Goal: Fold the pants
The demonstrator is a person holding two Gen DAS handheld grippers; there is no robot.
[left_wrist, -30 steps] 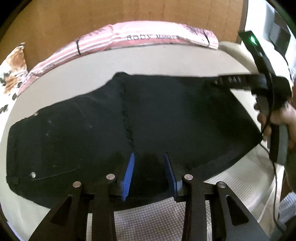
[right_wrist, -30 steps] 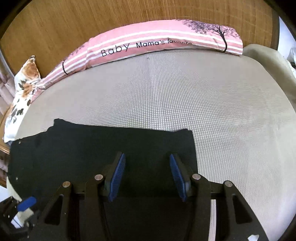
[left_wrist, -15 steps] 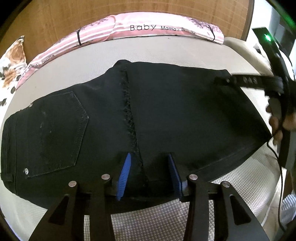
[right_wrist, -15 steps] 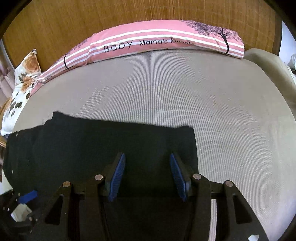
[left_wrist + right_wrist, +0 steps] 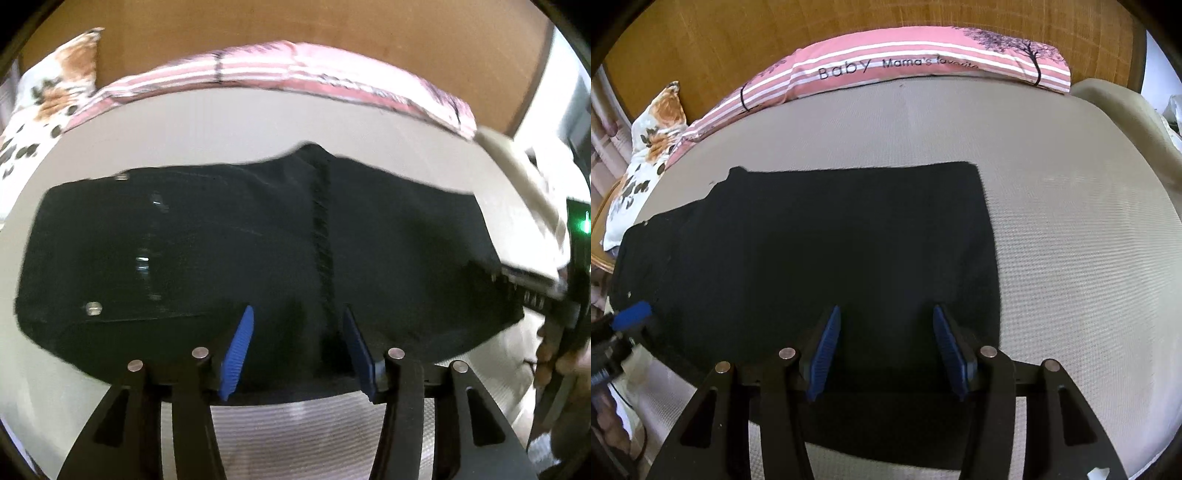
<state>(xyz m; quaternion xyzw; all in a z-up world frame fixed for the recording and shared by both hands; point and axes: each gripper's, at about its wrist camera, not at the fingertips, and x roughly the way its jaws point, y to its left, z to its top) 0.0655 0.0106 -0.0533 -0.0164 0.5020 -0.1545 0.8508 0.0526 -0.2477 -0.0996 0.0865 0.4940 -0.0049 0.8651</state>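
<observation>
Black pants (image 5: pixel 240 251) lie flat on the grey mattress (image 5: pixel 229 129), folded lengthwise, waist and back pocket at the left, seam down the middle. My left gripper (image 5: pixel 295 332) is open over their near edge by the seam, holding nothing. In the right wrist view the pants (image 5: pixel 831 240) spread left from a straight hem edge. My right gripper (image 5: pixel 884 328) is open over the near edge of the leg end, empty. The right gripper's body shows at the far right of the left wrist view (image 5: pixel 554 295). The left gripper's blue pad shows at the left of the right wrist view (image 5: pixel 631 315).
A pink striped pillow (image 5: pixel 905 70) lies along the wooden headboard (image 5: pixel 738 29). A floral pillow (image 5: pixel 653 144) sits at the far left. A beige cushion (image 5: pixel 1126 107) lies at the right edge of the mattress (image 5: pixel 1071 240).
The left gripper has swung so the pants sit more centred and lower in its view, which is blurred. The right gripper has moved closer over the leg end. Both stay open.
</observation>
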